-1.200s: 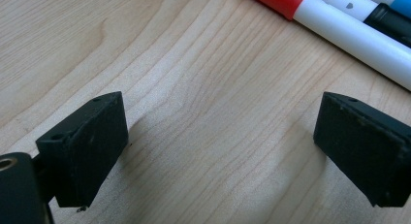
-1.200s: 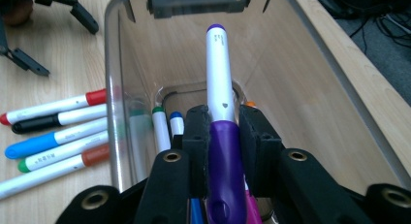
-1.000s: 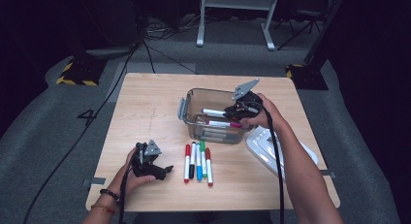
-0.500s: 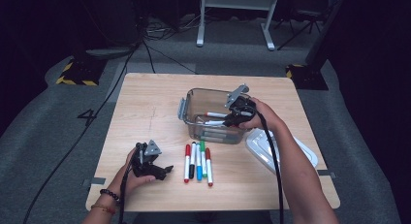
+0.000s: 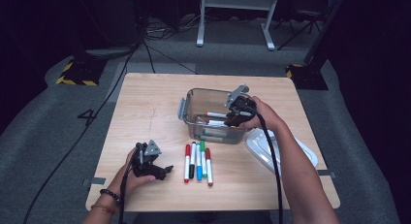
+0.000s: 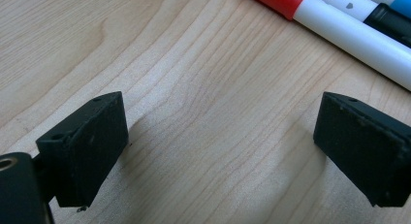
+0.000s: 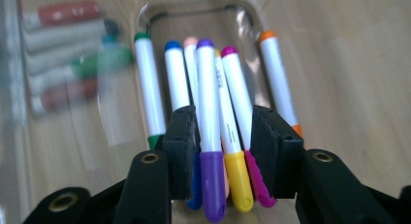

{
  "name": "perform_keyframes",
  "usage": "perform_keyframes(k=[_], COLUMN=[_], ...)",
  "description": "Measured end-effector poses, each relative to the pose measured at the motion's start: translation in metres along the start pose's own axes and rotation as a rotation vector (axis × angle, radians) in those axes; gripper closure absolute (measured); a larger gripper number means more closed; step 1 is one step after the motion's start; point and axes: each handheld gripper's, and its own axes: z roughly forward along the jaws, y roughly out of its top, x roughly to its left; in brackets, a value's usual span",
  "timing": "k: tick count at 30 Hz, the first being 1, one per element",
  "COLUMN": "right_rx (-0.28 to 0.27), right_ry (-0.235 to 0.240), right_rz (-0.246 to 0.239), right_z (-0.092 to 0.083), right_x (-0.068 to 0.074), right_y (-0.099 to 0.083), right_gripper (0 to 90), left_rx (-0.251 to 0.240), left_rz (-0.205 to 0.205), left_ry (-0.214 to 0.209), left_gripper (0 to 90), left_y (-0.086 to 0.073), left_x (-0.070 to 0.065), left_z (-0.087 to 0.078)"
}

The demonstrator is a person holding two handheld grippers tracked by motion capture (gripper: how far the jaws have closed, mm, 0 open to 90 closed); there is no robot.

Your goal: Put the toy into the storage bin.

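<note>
The right gripper [image 5: 231,116] is hanging over the clear container [image 5: 194,99] on the bench [image 5: 145,103], and its jaws have just been opening. The right gripper view is showing what the high view is hiding: a purple marker [image 7: 209,112], a yellow-capped one [image 7: 229,132] and a magenta one [image 7: 241,103] are lying between the parted jaws, inside the container, with no pad clearly pressing on them. Their long axes are running straight away from the gripper, caps nearest it. Green [image 7: 148,83], blue [image 7: 176,73] and orange [image 7: 277,78] markers are lying parallel beside them.

The high view is giving the wider layout: four markers [image 5: 197,160] are lying just in front of the container, its lid [image 5: 261,149] to the right. The left gripper [image 5: 154,169] is resting left of those markers, jaws wide apart and holding nothing, bare wood between them in the left gripper view
</note>
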Motion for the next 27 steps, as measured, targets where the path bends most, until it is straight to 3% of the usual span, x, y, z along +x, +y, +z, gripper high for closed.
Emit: perform_keyframes(k=[6,8,13,18,21,27], right_rx=[-0.198,-0.256,-0.317,-0.389,-0.438,-0.472], right_ry=[-0.040,-0.074,-0.145,-0.175,-0.196,-0.218], right_rz=[0.071,0.103,0.136,0.162,0.185,0.204], right_z=[-0.026,-0.039,-0.065,-0.087,-0.095,-0.101], right_x=[0.003,0.008,0.022,0.037,0.049,0.072], right_y=[-0.008,-0.013,-0.023,-0.036,-0.047,-0.064], right_gripper=[53.0,49.0,47.1,40.6,37.6,35.4], left_rx=[0.000,-0.002,-0.002,-0.002,-0.003,-0.004], left_rz=[0.000,-0.004,-0.007,-0.008,-0.011,-0.010], left_ry=[0.000,0.000,0.003,0.003,0.006,0.006], left_gripper=[5.8,5.8,5.9,5.9,5.9,5.9], left_y=[0.000,0.000,0.000,0.000,0.000,-0.001], left_x=[0.000,0.000,-0.001,-0.001,-0.001,-0.001], left_z=[0.000,0.000,0.000,0.000,0.000,0.000])
